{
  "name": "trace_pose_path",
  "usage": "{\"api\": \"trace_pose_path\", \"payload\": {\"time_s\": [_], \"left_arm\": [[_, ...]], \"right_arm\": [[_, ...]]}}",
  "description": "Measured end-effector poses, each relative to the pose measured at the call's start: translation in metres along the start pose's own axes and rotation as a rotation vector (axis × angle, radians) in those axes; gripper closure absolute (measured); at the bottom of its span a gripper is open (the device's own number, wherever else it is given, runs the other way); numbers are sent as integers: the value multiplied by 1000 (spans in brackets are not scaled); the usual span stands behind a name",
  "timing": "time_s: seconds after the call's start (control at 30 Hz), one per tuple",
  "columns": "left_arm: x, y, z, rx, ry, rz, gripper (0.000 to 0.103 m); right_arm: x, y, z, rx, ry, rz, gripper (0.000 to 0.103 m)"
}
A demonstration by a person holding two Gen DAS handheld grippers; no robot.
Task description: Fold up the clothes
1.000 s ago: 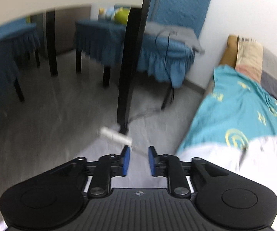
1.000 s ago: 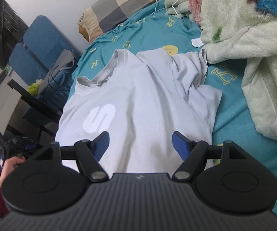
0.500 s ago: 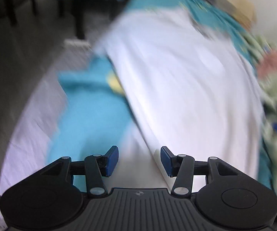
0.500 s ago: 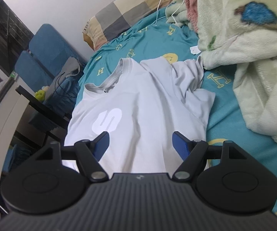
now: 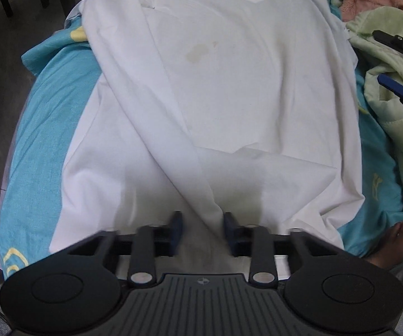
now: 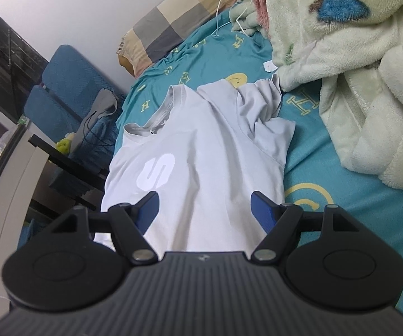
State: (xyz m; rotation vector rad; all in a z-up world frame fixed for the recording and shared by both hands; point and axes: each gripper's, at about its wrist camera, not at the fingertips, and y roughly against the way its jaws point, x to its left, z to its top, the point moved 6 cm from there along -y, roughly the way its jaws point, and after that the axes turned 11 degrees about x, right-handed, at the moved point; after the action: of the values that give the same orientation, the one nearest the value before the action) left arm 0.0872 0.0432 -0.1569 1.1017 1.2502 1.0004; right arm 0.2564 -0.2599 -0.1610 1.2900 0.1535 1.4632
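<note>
The white T-shirt (image 6: pixel 201 151) lies flat on the teal bedsheet (image 6: pixel 327 140), open from above across its whole front. To its right a heaped fleece blanket (image 6: pixel 355 70) crowds the sleeve, leaving only a narrow strip of sheet. Beyond the collar sits a checked pillow (image 6: pixel 179 19); the shirt's left side overhangs the bed edge toward a dark table (image 6: pixel 70 154).

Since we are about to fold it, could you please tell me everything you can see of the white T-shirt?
The white T-shirt lies front up on the teal bedsheet, a white S print on its chest. It looks like thin, soft cloth with a ribbed crew neck. One sleeve is bunched against the cream fleece blanket. Faint yellowish stains mark the middle. A long diagonal ridge runs toward the open left tool; contact is unclear.
</note>
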Motion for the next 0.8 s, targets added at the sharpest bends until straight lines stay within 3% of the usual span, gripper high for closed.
{"api": "trace_pose_path", "payload": {"time_s": [0.07,0.27,0.37,0.47,0.6,0.73,0.8], "left_arm": [[6,13,-5,-1,2,-18,96],[35,70,-20,28,33,-104,97],[62,91,-25,25,43,-19,98],[105,106,-21,59,121,78,98],[158,95,-14,158,117,277,98],[175,79,-15,261,130,324,98],[170,85,-12,240,101,304,90]], "right_arm": [[-1,-1,1,5,-8,6,29],[-2,2,6,-8,-23,12,29],[-3,4,7,-15,-23,5,29],[-5,10,10,-32,-21,-10,29],[-8,20,16,-65,-14,-30,29],[-10,31,23,-106,5,-52,29],[-9,34,25,-117,21,-59,29]]}}
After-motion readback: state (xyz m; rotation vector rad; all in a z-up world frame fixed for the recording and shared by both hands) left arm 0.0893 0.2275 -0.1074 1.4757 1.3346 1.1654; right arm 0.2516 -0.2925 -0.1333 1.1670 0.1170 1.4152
